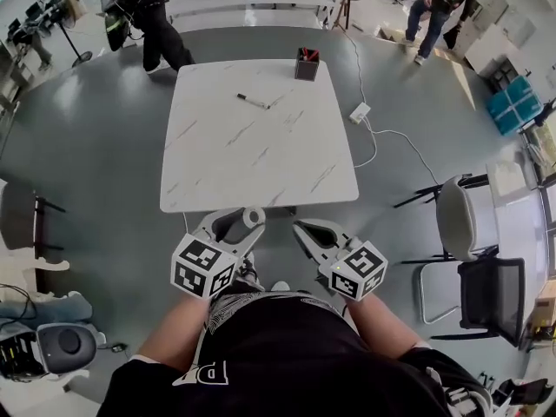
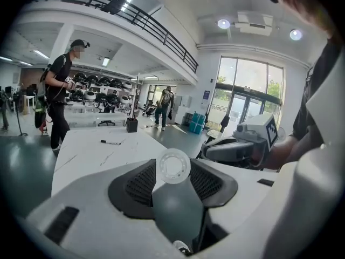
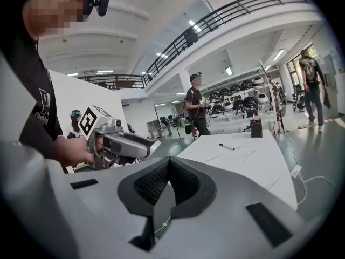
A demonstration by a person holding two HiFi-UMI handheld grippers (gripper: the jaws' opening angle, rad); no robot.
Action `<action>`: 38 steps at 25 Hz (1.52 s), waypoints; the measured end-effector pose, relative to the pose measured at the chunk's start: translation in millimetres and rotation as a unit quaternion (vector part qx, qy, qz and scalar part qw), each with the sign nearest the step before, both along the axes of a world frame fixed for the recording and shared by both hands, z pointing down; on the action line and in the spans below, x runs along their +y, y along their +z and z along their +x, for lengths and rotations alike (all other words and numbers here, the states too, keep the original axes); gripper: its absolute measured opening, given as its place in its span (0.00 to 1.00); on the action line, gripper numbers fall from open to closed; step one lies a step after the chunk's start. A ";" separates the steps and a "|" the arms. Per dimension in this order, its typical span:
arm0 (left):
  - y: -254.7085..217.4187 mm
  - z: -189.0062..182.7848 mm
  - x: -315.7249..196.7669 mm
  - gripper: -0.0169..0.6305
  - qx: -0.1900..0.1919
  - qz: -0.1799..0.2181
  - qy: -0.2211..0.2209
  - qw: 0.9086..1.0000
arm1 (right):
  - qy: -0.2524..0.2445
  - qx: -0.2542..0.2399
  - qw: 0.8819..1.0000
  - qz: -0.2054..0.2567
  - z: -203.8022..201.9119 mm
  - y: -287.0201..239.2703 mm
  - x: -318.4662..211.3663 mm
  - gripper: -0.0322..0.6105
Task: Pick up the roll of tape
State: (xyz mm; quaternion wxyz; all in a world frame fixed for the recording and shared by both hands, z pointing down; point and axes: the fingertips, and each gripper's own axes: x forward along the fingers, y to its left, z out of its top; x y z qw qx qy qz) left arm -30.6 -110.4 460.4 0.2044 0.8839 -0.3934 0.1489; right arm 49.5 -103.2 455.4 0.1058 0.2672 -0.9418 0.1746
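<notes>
A small, clear roll of tape [image 1: 253, 218] sits between the fingertips of my left gripper [image 1: 246, 221], which is shut on it. They hang just off the near edge of the white marble-patterned table [image 1: 261, 146], above the grey floor. In the left gripper view the roll of tape [image 2: 174, 166] stands on edge between the black pads, its hole facing the camera. My right gripper [image 1: 303, 231] hovers beside it to the right, shut with nothing in it. In the right gripper view the right gripper's [image 3: 169, 161] pads meet at their tips.
A black marker [image 1: 253, 102] lies on the table's far half, and a dark pen holder [image 1: 307, 64] stands at its far edge. A power strip [image 1: 360, 111] with a cable lies on the floor to the right. Chairs [image 1: 469, 224] stand at right. People walk at the back.
</notes>
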 end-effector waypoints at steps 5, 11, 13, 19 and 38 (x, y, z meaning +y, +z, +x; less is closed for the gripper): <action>2.7 -1.5 48.0 0.35 -0.004 -0.005 -0.027 1.000 | -0.018 -0.015 1.000 -0.004 4.7 6.6 35.9 0.05; 0.1 -12.6 69.9 0.35 -0.001 -0.004 -0.043 0.999 | -0.018 -0.016 1.000 0.000 2.7 2.5 49.1 0.05; -4.2 -16.5 69.3 0.35 0.001 0.002 -0.044 0.999 | -0.017 -0.016 1.000 0.004 -0.3 -1.7 53.0 0.05; -19.2 -37.3 60.8 0.35 0.000 0.017 -0.026 1.000 | 0.006 -0.015 1.000 0.013 -19.8 -11.8 51.9 0.05; -16.3 -93.6 50.7 0.35 -0.001 0.025 0.051 0.998 | 0.095 0.001 0.995 0.013 -66.9 -7.6 63.9 0.05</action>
